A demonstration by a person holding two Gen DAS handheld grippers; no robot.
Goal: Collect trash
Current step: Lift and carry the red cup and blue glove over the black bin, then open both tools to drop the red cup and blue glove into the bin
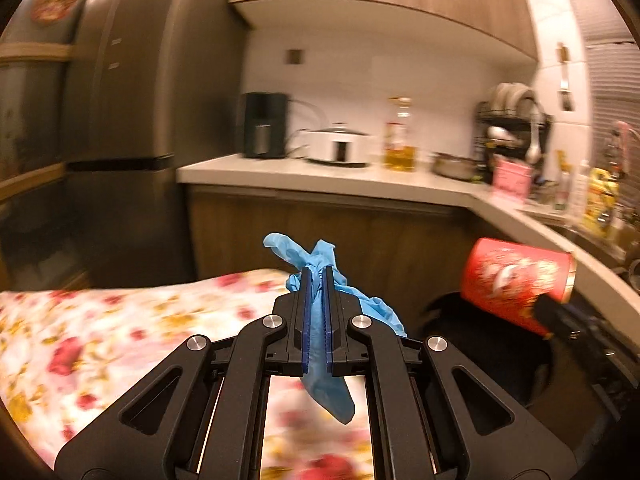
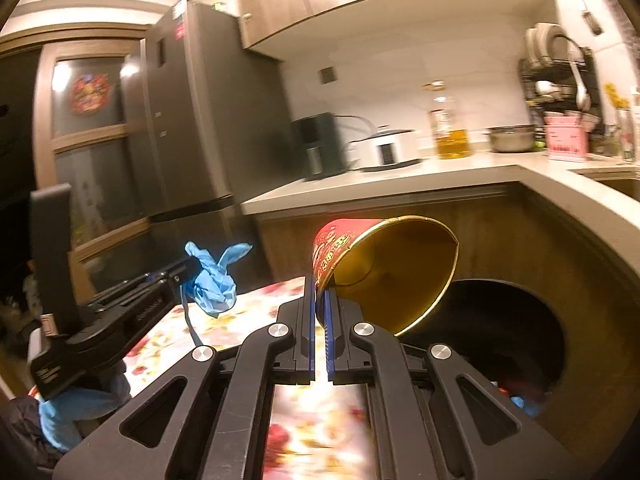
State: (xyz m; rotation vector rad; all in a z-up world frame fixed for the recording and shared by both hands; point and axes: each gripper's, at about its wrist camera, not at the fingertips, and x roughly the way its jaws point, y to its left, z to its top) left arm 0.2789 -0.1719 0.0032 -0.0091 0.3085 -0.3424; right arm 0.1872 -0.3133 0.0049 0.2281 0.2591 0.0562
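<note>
My left gripper [image 1: 317, 276] is shut on a crumpled blue glove [image 1: 320, 312] and holds it above the floral table's far edge; the glove also shows in the right wrist view [image 2: 214, 280]. My right gripper [image 2: 320, 292] is shut on the rim of a red paper cup [image 2: 384, 268] with a gold inside, tilted on its side, its mouth facing me, above a dark round bin [image 2: 516, 328]. In the left wrist view the cup [image 1: 516, 276] hangs to the right over the bin [image 1: 496, 344].
A table with a floral cloth [image 1: 100, 328] lies below both grippers. An L-shaped counter [image 1: 320, 176] behind holds a black appliance, a white cooker, an oil bottle [image 1: 400, 140], a bowl and a dish rack. A grey fridge [image 1: 120, 80] stands at the left.
</note>
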